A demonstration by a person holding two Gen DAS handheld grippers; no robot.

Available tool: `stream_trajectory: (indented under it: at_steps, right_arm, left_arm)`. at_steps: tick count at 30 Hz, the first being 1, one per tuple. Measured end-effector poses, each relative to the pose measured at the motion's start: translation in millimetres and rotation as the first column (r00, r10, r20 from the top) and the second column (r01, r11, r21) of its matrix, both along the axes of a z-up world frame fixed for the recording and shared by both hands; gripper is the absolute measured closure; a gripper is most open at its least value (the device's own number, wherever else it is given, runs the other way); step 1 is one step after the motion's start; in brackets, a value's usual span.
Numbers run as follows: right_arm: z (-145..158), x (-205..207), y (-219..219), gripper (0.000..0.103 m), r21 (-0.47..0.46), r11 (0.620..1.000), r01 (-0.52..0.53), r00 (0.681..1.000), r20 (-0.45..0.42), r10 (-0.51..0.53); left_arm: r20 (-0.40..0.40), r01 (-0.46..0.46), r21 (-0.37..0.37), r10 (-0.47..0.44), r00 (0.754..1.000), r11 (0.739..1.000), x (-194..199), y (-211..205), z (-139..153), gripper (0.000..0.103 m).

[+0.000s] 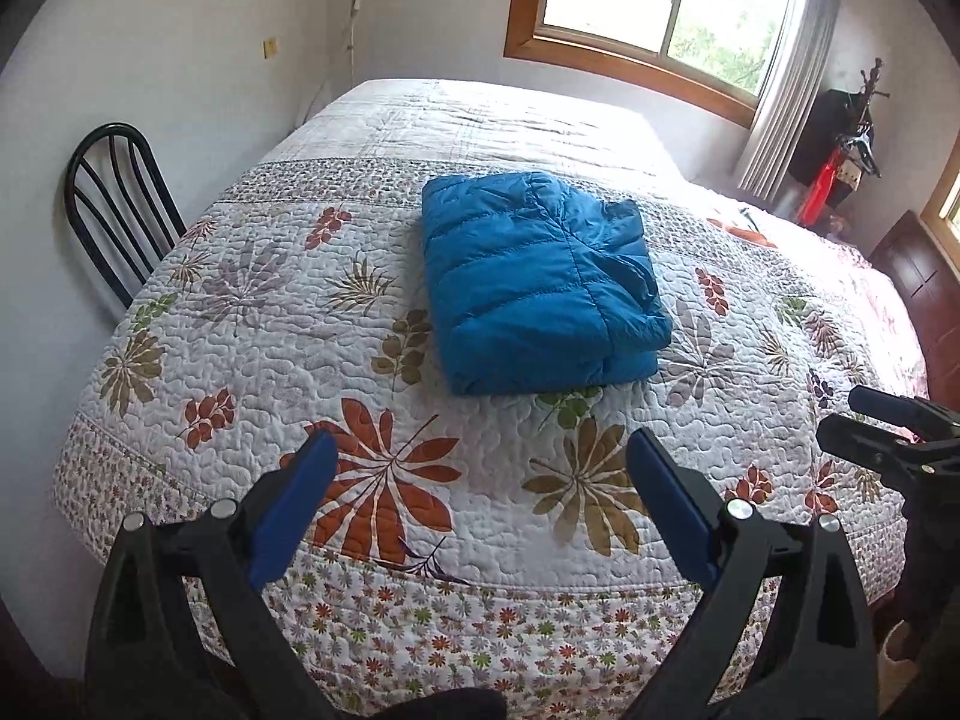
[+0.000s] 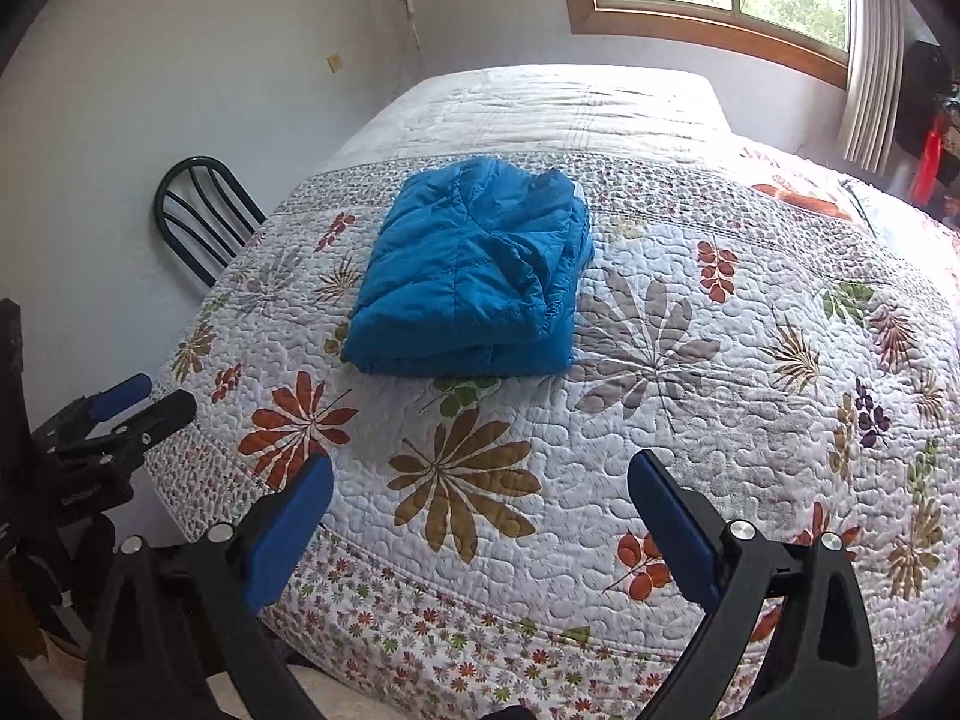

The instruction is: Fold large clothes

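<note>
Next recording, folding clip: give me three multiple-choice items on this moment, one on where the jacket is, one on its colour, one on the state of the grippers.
1. Where does the folded jacket lie?
A. on the chair
B. on the floral quilt of the bed
C. on the window sill

2. What colour is the jacket?
A. red
B. grey
C. blue

3. How do the two grippers stand?
A. both open and holding nothing
B. both shut on the jacket
C. left shut on the quilt, right open

Answers:
1 B: the jacket rests on the quilt, while the black chair stands beside the bed with nothing on it.
2 C: its quilted fabric is plain blue in both views.
3 A: the left gripper and the right gripper each show fingers spread wide, short of the jacket.
</note>
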State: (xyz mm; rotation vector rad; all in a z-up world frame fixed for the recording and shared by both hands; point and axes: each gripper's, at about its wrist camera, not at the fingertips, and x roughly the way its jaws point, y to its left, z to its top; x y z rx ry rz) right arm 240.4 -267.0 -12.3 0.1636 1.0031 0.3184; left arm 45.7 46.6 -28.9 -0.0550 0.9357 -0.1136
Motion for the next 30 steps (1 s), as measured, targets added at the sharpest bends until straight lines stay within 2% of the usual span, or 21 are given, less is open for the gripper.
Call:
stream_trajectory:
  at_steps: [15, 30]
  right_arm:
    - [0, -14, -5, 0.004, -0.019, 1.0, 0.009, 1.0, 0.007, -0.009]
    - [0, -16, -7, 0.004, -0.022, 1.0, 0.011, 1.0, 0.009, -0.01]
  left_arm:
    - [0.014, -0.011, 0.026, 0.011, 1.0, 1.0, -20, -2, 4, 0.007]
    - [0.009, -0.012, 0.032, 0.012, 1.0, 0.999, -23, -5, 4, 0.007]
